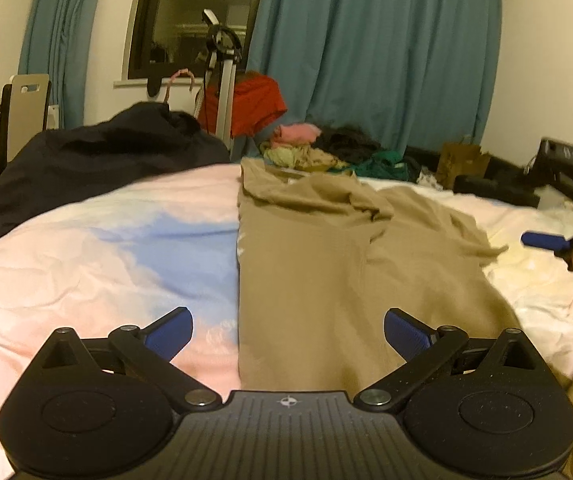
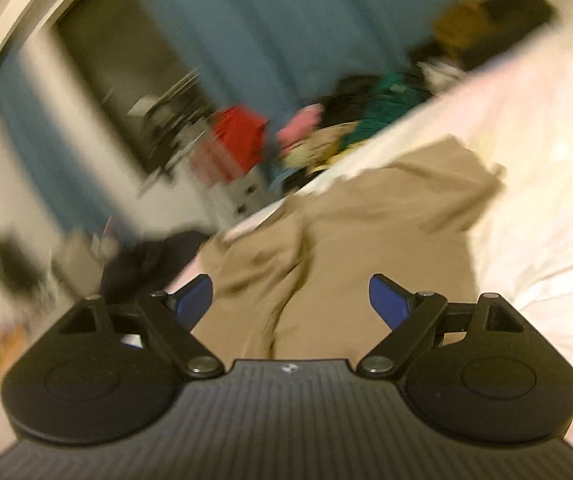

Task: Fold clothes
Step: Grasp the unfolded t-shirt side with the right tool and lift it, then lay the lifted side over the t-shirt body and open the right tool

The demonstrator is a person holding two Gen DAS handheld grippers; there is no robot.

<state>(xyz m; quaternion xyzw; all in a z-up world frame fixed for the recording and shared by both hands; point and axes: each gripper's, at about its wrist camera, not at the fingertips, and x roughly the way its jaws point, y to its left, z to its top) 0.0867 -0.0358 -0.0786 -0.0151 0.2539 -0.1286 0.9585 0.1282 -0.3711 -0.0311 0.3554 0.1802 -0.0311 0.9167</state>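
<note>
Bedspread [image 1: 86, 264] under unlabelled tan garment [image 1: 306, 272]

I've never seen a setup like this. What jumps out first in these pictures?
The tan garment spread down the middle of the pastel bedspread, partly folded and still rumpled near its far end. Next, the two black tools with blue pads at the near edge, the left tool and right tool, both open and holding nothing. Beyond, a heap of coloured clothes lies before teal curtains.

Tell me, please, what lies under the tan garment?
The tan garment lies spread on the pastel bedcover, which shows around it; whatever else is beneath stays covered.
</note>
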